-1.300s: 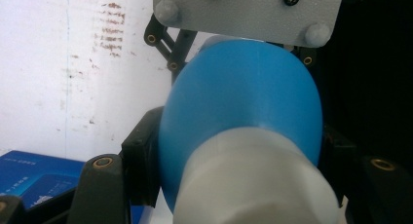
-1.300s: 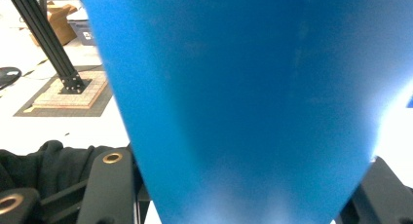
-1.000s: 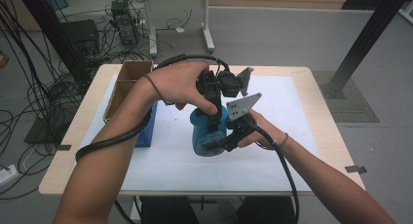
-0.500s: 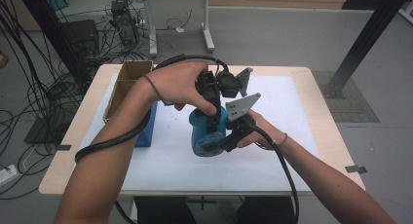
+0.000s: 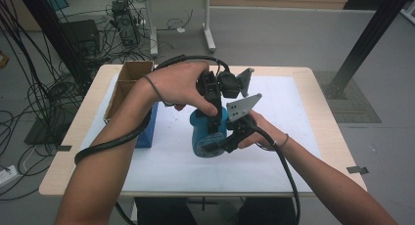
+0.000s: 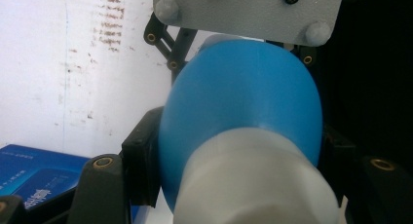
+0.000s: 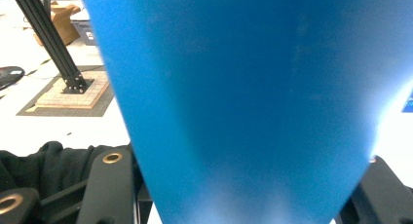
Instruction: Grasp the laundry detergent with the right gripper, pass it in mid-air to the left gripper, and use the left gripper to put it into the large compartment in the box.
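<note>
Above the middle of the white mat [image 5: 293,151] that covers the light wooden table [image 5: 63,181], the left gripper [image 5: 211,118] points downward with its two black jaws pinched on a blue plastic bottle with a white cap end [image 5: 208,134], and the right gripper [image 5: 230,143] comes in from the side with its own black jaws clamped on the same bottle lower down. In the left gripper view the blue body [image 6: 243,102] widens away from the white cap [image 6: 253,180], which lies nearest the camera, and a black pad presses each flank of it. In the right gripper view the blue wall [image 7: 243,97] rises between the jaws and spreads toward the top. The bottle is held clear of the mat between the two tools, tilted, with its round end turned toward the person. The left hand [image 5: 178,85] wraps its gripper from above and the right hand [image 5: 262,132] grasps its gripper from the side, a grey three-cornered plate [image 5: 242,106] standing up over it. Black cables [image 5: 110,142] trail back along both forearms. Just left of the bottle, a flat blue box [image 5: 147,129] lies on the mat, and beyond it an open brown cardboard box [image 5: 128,80] sits at the table's far left edge.
</note>
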A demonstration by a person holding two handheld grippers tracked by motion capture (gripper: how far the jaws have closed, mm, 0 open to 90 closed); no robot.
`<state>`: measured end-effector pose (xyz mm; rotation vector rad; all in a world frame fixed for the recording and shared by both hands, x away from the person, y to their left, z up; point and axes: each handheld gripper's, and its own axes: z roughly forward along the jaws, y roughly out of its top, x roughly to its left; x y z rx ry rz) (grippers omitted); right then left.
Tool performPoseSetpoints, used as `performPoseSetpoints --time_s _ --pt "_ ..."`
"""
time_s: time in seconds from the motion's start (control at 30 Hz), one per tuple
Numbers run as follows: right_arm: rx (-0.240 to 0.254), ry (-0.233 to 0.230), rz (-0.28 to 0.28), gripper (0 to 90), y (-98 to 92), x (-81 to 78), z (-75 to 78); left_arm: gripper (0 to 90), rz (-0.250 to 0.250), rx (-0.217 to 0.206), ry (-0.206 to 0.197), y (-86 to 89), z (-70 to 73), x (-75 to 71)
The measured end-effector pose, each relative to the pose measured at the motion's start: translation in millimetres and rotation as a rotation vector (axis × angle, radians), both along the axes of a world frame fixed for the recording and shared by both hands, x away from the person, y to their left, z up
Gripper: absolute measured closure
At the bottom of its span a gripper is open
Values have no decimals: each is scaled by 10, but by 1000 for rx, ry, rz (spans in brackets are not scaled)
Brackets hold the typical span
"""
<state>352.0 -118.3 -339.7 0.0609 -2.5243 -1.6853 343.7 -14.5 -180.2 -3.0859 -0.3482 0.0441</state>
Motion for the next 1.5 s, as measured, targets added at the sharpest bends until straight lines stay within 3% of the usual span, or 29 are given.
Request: performPoseSetpoints --time_s 0.23,0.7,1.5 --pt "8 5 0 421 -9 10 3 363 6 -17 -8 2 10 6" --pt "5 8 6 421 4 3 -1 364 3 -3 2 7 -1 3" --pt "31 1 -2 414 12 10 -19 366 6 -2 -19 0 19 -9"
